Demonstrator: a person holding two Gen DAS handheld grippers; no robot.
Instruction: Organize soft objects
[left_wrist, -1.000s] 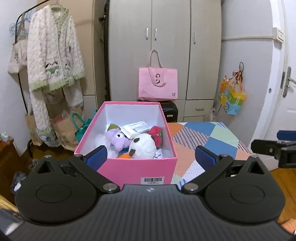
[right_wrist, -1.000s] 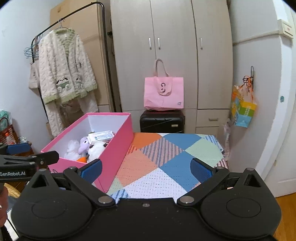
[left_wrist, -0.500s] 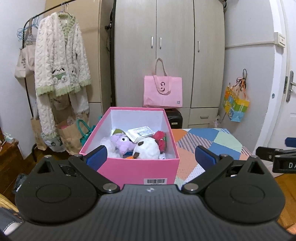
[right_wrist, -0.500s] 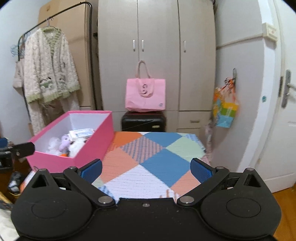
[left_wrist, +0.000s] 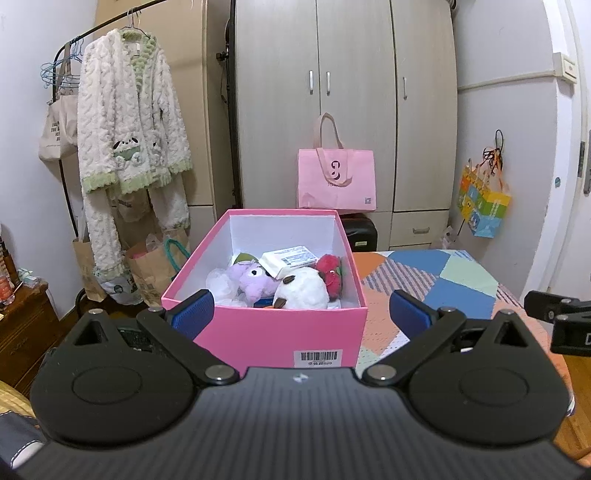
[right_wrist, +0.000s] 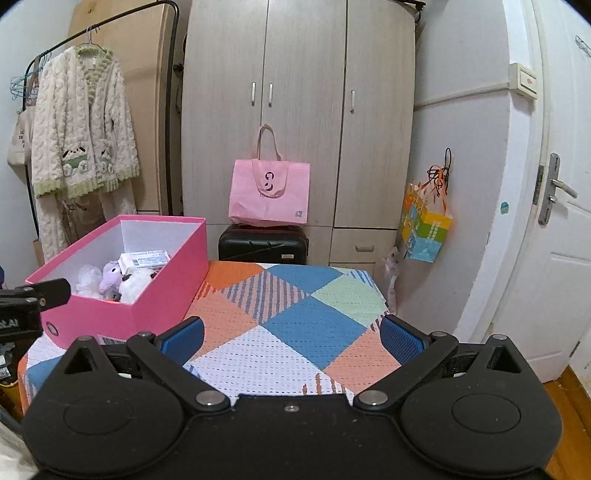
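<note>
Both grippers gape empty near pink box (left_wrist: 266, 332).

One open pink cardboard box (left_wrist: 280, 332) stands on one patchwork-patterned cloth (right_wrist: 295, 325). Inside the box lie four plush toys: one purple (left_wrist: 255, 282), one white round (left_wrist: 303, 290), one red (left_wrist: 330, 271) and one pale fluffy (left_wrist: 219, 280) (partly hidden), plus one white labelled packet (left_wrist: 290, 258). Behind the box stand one pink tote bag (left_wrist: 336, 181) and one black suitcase (right_wrist: 263, 244).

Soft even indoor light, sharp focus, fisheye-bent edges.
</note>
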